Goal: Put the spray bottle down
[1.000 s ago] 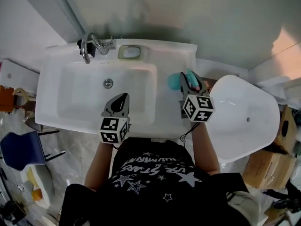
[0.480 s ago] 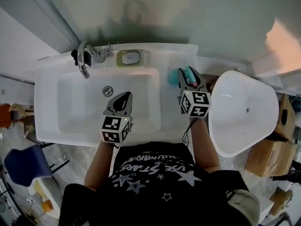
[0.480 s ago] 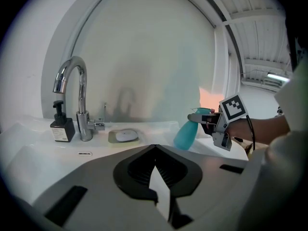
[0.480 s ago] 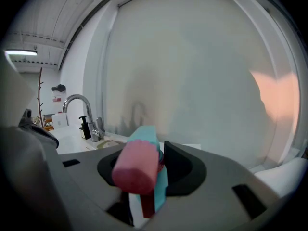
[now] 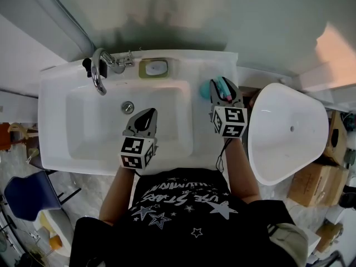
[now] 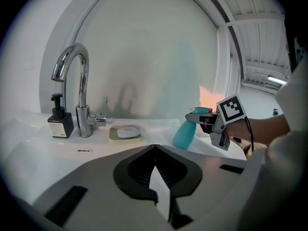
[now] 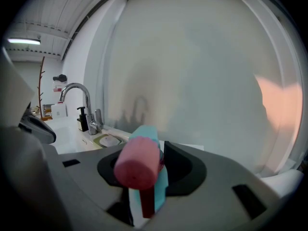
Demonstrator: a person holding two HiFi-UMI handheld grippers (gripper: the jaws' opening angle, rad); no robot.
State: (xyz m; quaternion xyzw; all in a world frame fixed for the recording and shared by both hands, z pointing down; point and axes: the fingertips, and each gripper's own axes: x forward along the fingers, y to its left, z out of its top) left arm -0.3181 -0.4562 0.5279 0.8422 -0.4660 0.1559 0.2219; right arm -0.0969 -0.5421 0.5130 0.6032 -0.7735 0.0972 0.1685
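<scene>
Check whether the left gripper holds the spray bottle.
No, the left gripper is shut on nothing; the right gripper holds the spray bottle.

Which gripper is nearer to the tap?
Left. The left gripper is over the sink bowl, in front and to the right of the tap. The right gripper, shut on the spray bottle, is over the right ledge, farther off.

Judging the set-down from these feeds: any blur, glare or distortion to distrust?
Head view: sharp, soft shadow on the wall above the sink, pinkish light patch upper right. Right gripper view: fisheye-bent; the spray bottle looms close and soft-focused. Left gripper view: dark rounded corners, spray bottle clear.
</scene>
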